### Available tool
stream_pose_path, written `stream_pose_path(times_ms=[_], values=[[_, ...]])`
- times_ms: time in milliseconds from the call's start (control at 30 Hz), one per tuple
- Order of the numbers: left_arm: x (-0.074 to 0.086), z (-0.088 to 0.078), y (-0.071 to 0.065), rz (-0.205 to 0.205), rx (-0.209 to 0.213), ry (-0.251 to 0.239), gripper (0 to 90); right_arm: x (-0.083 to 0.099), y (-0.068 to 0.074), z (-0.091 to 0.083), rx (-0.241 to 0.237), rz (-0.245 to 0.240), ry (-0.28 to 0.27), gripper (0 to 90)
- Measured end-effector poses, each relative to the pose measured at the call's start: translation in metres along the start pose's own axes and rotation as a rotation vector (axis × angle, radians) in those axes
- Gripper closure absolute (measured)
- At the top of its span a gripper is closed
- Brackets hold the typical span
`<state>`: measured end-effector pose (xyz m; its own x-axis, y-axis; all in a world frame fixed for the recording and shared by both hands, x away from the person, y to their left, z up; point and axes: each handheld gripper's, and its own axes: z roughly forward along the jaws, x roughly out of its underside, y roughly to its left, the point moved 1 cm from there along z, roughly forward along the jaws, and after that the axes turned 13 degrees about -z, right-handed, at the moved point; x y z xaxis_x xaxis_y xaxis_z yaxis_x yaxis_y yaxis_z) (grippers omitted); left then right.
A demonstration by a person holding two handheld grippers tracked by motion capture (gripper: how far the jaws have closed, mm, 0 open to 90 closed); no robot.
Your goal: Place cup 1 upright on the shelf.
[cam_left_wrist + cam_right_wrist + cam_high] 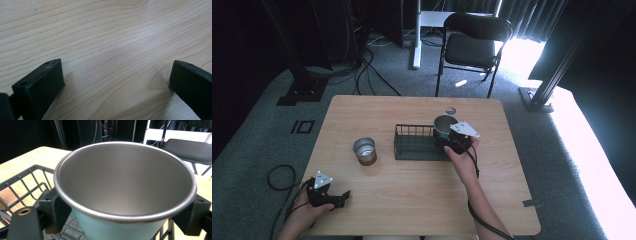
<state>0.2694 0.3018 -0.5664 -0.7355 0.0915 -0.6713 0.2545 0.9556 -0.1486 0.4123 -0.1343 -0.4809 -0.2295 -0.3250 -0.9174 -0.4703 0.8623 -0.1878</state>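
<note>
Right tongs (451,136) clamp a light-blue cup (125,195) by its sides, upright over the right end of the rack (414,145), while left tongs (115,82), jaws wide apart, rest on the tabletop (412,200) well left of the rack, nearer the person.

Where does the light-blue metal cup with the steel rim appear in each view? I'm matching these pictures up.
High view: the light-blue metal cup sits right of centre, at the right end of the dark wire rack.
Left gripper view: not in it.
Right gripper view: cup is central, between the jaws.
Shared landmark: the rack.
</note>
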Motion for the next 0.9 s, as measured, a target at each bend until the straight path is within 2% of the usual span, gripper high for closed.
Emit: stream_pose_path(times_ms=[200, 467, 500, 533, 667, 900], values=[[0.0, 0.0, 0.0, 0.0, 0.0, 0.0, 0.5, 0.005, 0.002, 0.001, 0.006, -0.023, -0.001, 14.3], [0.0, 0.0, 0.0, 0.0, 0.0, 0.0, 0.5, 0.007, 0.002, 0.0, -0.003, -0.024, -0.015, 13.9], [0.0, 0.0, 0.0, 0.0, 0.0, 0.0, 0.5, 0.007, 0.002, 0.0, -0.003, -0.035, -0.014, 13.9], [0.0, 0.0, 0.0, 0.0, 0.0, 0.0, 0.5, 0.007, 0.002, -0.001, 0.02, -0.048, -0.021, 11.5], [0.0, 0.0, 0.0, 0.0, 0.0, 0.0, 0.5, 0.005, 0.005, -0.004, 0.034, -0.08, -0.011, 11.3], [0.0, 0.0, 0.0, 0.0, 0.0, 0.0, 0.5, 0.009, 0.003, -0.014, -0.002, -0.063, 0.001, 10.8]])
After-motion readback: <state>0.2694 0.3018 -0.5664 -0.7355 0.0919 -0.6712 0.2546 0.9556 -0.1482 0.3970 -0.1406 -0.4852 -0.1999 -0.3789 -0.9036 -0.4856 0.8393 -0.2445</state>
